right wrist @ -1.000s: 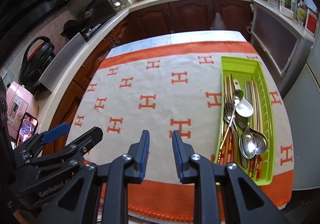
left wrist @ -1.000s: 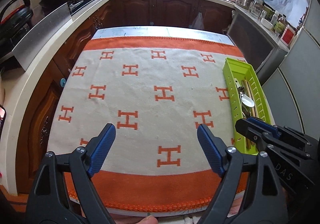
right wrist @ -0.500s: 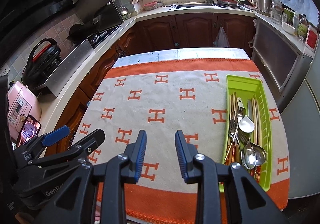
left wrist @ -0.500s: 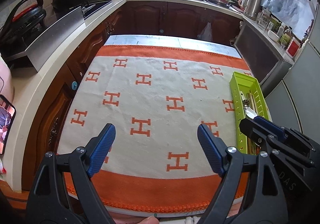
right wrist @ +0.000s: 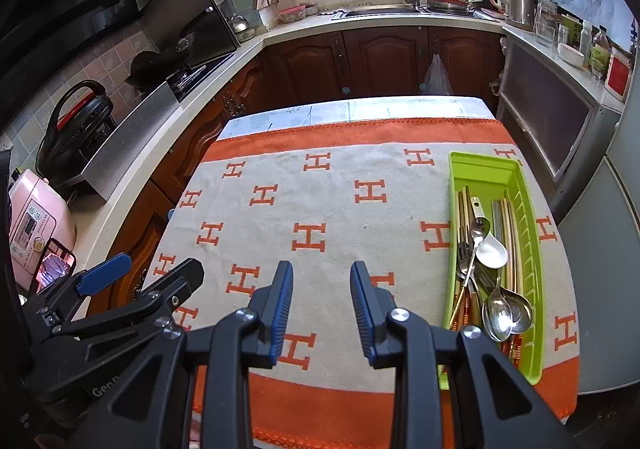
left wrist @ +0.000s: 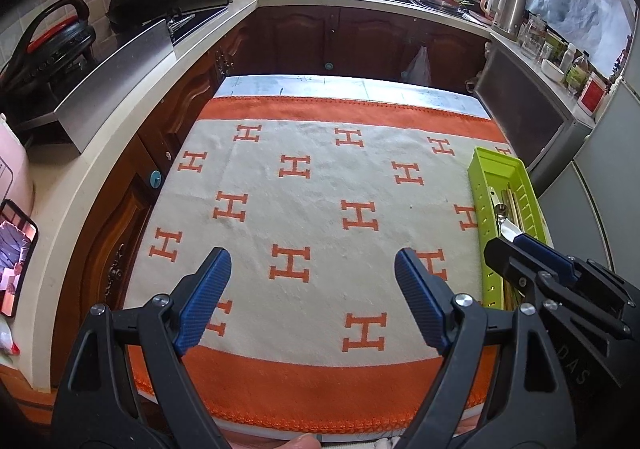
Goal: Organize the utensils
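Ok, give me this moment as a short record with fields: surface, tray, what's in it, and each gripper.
surface: orange and cream cloth with H marks, covering the table
tray: green tray on the cloth's right side
contents: metal spoons, a white spoon, forks and chopsticks, piled together
left gripper: open wide, empty, above the cloth
right gripper: jaws partly apart, empty, left of the tray

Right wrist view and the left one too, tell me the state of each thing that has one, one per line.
left gripper: open wide, empty.
right gripper: partly open, empty.
green tray: flat on the cloth, holding utensils.
white spoon: lying on the other utensils.
cloth: spread flat.
phone: screen lit.
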`<state>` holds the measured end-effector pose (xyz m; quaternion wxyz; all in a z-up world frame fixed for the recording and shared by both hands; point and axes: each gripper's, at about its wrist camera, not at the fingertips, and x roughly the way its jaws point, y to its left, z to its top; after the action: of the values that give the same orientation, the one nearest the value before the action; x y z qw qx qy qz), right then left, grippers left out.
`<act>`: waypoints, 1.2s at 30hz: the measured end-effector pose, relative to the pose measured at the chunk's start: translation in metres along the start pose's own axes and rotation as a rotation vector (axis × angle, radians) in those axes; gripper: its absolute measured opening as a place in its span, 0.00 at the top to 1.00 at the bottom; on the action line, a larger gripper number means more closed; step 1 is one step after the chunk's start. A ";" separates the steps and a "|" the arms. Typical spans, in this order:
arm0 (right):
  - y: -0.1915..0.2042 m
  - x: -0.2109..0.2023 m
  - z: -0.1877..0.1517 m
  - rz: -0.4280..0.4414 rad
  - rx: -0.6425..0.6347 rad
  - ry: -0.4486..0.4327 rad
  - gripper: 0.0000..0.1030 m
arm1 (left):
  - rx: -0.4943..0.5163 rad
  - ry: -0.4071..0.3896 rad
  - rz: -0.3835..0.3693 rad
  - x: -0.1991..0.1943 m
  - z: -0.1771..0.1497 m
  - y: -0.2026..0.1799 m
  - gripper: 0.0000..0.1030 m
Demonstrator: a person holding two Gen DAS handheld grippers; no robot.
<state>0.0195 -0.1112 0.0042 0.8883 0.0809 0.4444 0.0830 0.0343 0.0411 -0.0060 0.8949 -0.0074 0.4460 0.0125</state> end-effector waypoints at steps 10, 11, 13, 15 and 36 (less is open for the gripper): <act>0.000 0.001 0.001 -0.002 0.001 0.003 0.71 | -0.006 0.008 -0.002 0.006 0.001 0.001 0.20; 0.000 0.002 0.001 -0.003 0.001 0.003 0.71 | -0.006 0.007 -0.001 0.006 0.001 0.001 0.20; 0.001 0.002 0.001 -0.005 0.001 0.004 0.71 | -0.007 0.008 -0.001 0.007 0.001 0.001 0.20; 0.001 0.002 0.001 -0.005 0.001 0.003 0.71 | -0.009 0.007 -0.002 0.007 0.001 0.001 0.20; 0.001 0.004 0.000 -0.007 0.004 0.011 0.71 | -0.009 0.012 -0.003 0.008 0.001 0.002 0.20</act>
<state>0.0216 -0.1093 0.0011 0.8860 0.0805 0.4497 0.0797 0.0403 0.0436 -0.0116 0.8923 -0.0121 0.4511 0.0130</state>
